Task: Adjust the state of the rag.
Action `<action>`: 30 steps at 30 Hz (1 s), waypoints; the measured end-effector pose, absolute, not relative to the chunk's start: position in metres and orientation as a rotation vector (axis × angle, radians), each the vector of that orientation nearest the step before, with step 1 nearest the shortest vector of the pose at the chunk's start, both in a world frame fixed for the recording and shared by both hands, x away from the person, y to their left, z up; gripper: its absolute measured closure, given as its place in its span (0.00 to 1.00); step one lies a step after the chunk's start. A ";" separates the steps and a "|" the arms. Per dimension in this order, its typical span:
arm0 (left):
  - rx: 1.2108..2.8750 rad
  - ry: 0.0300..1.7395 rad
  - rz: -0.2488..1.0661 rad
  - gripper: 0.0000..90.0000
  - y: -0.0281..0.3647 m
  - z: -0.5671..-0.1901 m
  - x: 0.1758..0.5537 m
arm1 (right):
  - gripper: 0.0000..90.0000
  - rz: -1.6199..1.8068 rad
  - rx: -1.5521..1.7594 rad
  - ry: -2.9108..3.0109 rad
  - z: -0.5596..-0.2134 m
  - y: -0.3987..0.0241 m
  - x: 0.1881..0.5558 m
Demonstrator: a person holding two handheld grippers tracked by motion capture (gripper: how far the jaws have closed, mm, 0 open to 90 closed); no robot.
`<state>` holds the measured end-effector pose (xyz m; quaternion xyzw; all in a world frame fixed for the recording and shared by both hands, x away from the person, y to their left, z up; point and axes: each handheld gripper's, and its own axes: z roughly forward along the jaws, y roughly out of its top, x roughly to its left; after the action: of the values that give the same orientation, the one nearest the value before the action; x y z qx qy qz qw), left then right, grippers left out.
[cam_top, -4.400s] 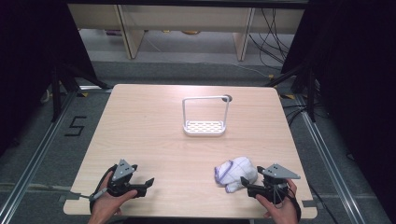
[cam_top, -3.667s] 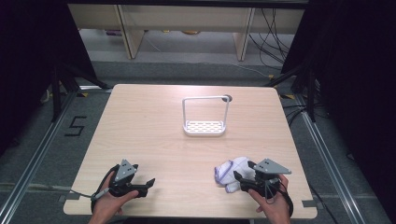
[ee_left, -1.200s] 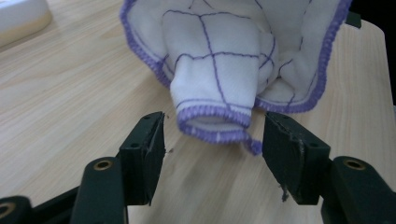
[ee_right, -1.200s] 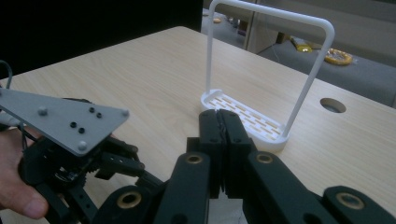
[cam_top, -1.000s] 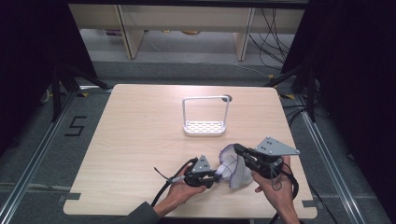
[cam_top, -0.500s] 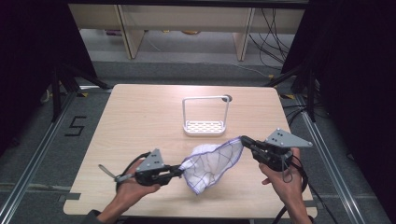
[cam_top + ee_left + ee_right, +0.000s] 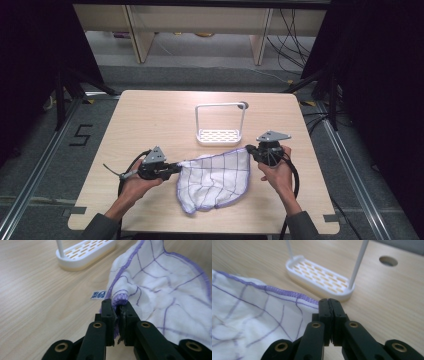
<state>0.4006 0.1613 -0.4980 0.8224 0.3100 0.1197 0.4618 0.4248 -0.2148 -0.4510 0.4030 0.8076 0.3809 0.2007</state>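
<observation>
A white cloth (image 7: 215, 182) with thin purple grid lines and a purple hem hangs stretched between both grippers above the table's near half. My left gripper (image 7: 176, 169) is shut on the cloth's left corner (image 7: 120, 300), where the fabric bunches between the pads and a small blue label shows. My right gripper (image 7: 248, 149) is shut on the right corner, the hem (image 7: 287, 293) running into its closed tips. The cloth's lower edge sags down toward the tabletop.
A white slotted rack (image 7: 219, 135) with a tall wire loop handle stands on the wooden table (image 7: 150, 120) just behind the cloth, close to the right gripper (image 7: 329, 305). A round hole (image 7: 388, 261) is in the tabletop beyond it. Dark floor surrounds the table.
Both hands have drawn apart, spreading the bunched cloth into a wide sheet. The right hand has also come lower, closer to the rack.
</observation>
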 end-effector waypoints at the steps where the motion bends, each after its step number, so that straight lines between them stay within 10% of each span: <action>1: 2.035 0.765 0.302 0.92 0.161 -0.500 0.404 | 0.99 1.052 1.147 2.262 -0.456 -0.214 0.429; 8: 2.106 0.808 0.374 0.79 0.159 -0.512 0.412 | 0.98 0.877 1.172 2.303 -0.479 -0.207 0.447; 11: 2.072 0.872 0.379 0.55 0.163 -0.506 0.404 | 0.76 0.845 1.236 2.275 -0.477 -0.210 0.445; 17: 1.984 0.866 0.276 0.50 0.169 -0.487 0.358 | 0.60 0.977 1.128 2.302 -0.448 -0.218 0.402; 30: 2.113 0.753 0.233 0.50 0.128 -0.506 0.294 | 0.65 1.117 1.021 2.533 -0.465 -0.187 0.321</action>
<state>0.2940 0.1282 -0.5063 0.8464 0.3017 0.0934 0.4288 0.3205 -0.1866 -0.4650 0.3443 0.8546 0.3768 0.0952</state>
